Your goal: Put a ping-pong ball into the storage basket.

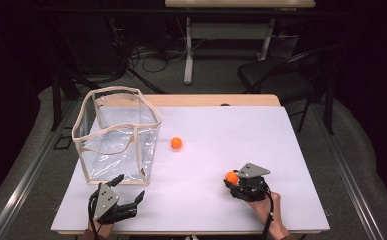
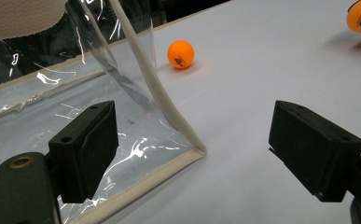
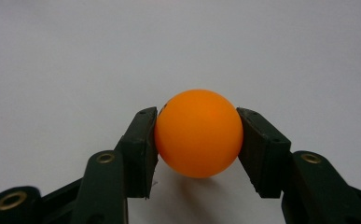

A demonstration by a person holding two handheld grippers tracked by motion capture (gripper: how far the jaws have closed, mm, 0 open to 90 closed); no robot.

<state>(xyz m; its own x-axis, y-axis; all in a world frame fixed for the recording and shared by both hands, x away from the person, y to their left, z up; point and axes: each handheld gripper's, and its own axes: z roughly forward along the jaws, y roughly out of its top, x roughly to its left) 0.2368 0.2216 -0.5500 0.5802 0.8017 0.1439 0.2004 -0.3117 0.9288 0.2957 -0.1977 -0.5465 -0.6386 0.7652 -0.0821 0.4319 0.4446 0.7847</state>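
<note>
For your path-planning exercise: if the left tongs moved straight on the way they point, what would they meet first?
Most likely the bag: its near corner lies between the open left tongs. Depth is unclear; the loose ball lies farther off.

A white tabletop (image 1: 221, 130) fills the foreground; beyond its far edge stand a black chair (image 1: 276, 75) and a pale desk frame (image 1: 231, 30) (tangled cables (image 1: 151, 57) underneath).

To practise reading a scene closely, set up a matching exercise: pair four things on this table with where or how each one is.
Things:
1. right gripper
2. left gripper
3. loose orange ball
4. clear bag

States:
A. stands open-topped at the table's left
B. jaws apart, nothing between the pads
C. lies alone mid-table
D. closed on an orange ball

Pairs: 1-D, 2-B, 3-C, 4-A
</note>
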